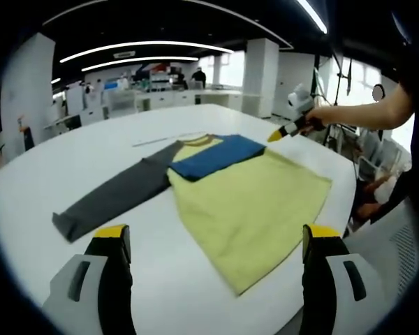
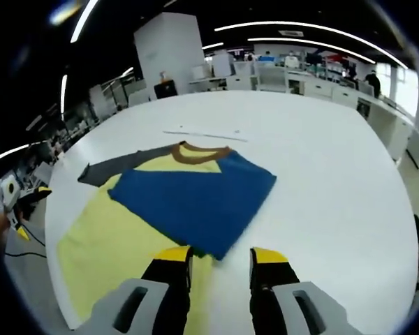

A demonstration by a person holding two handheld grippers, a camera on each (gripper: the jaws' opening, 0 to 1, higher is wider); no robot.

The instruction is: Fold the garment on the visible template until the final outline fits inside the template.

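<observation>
A shirt lies flat on the white table (image 1: pixel 49 174). Its yellow body (image 1: pixel 251 202) faces me, and its grey sleeve (image 1: pixel 115 195) stretches out to the left. Its blue sleeve (image 1: pixel 216 155) is folded across the chest below the brown collar (image 1: pixel 199 140). My left gripper (image 1: pixel 216 234) hovers open and wide before the hem, holding nothing. A hand (image 1: pixel 321 115) holds my right gripper (image 1: pixel 276 135) at the shirt's far right shoulder. In the right gripper view, my right gripper (image 2: pixel 221 257) stands open just off the edge of the blue sleeve (image 2: pixel 195 195), over the yellow body (image 2: pixel 105 237).
A thin pale strip (image 1: pixel 160 139) (image 2: pixel 202 134) lies on the table beyond the collar. The table edge (image 1: pixel 339 202) runs close to the shirt's right side. Desks, white pillars (image 1: pixel 262 73) and office gear stand far behind. A person's arm (image 1: pixel 377 108) reaches in from the right.
</observation>
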